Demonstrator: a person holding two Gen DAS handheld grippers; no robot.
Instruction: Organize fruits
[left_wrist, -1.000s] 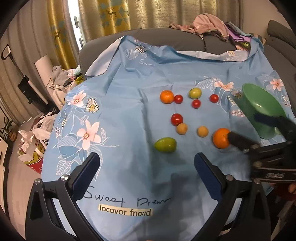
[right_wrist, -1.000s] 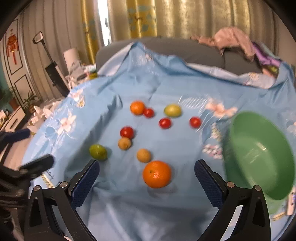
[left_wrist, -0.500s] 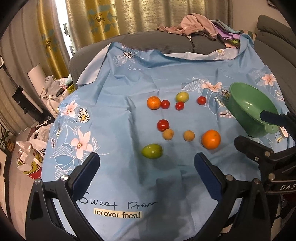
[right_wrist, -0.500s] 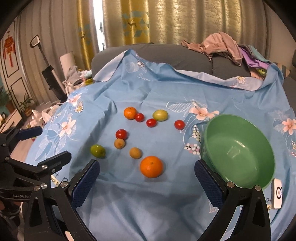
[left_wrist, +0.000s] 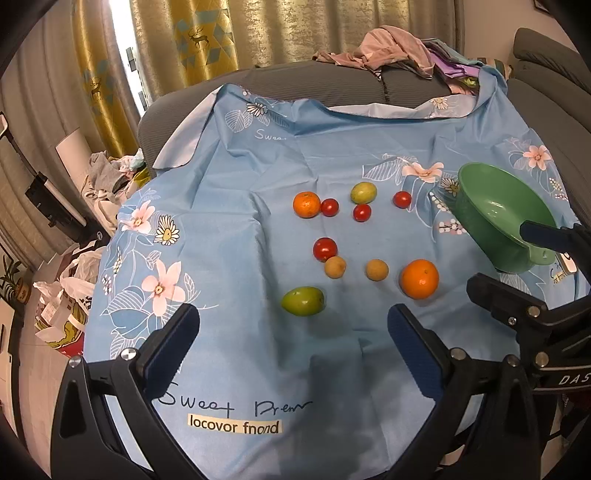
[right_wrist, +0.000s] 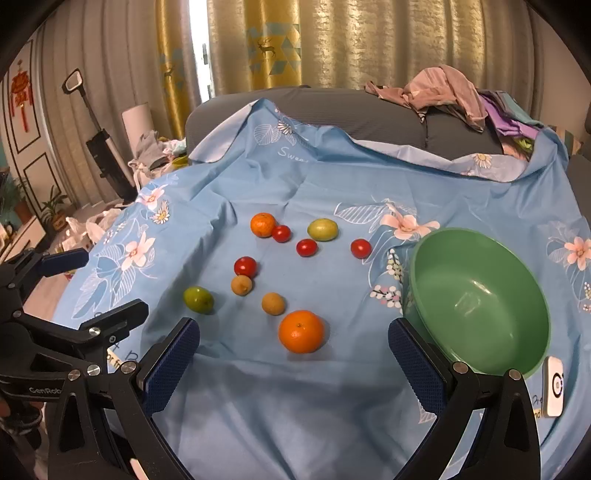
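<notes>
- Left gripper (left_wrist: 293, 334) spread wide, holding nothing, above the near edge of the blue cloth (left_wrist: 229, 236).
- Right gripper (right_wrist: 293, 343) likewise spread, empty, big orange (right_wrist: 301, 331) just ahead.
- Fruits loose mid-cloth; green bowl (right_wrist: 480, 295) at right edge, empty.

Fruits (left_wrist: 420, 278) (ten) beside green bowl (left_wrist: 496, 212)
</notes>
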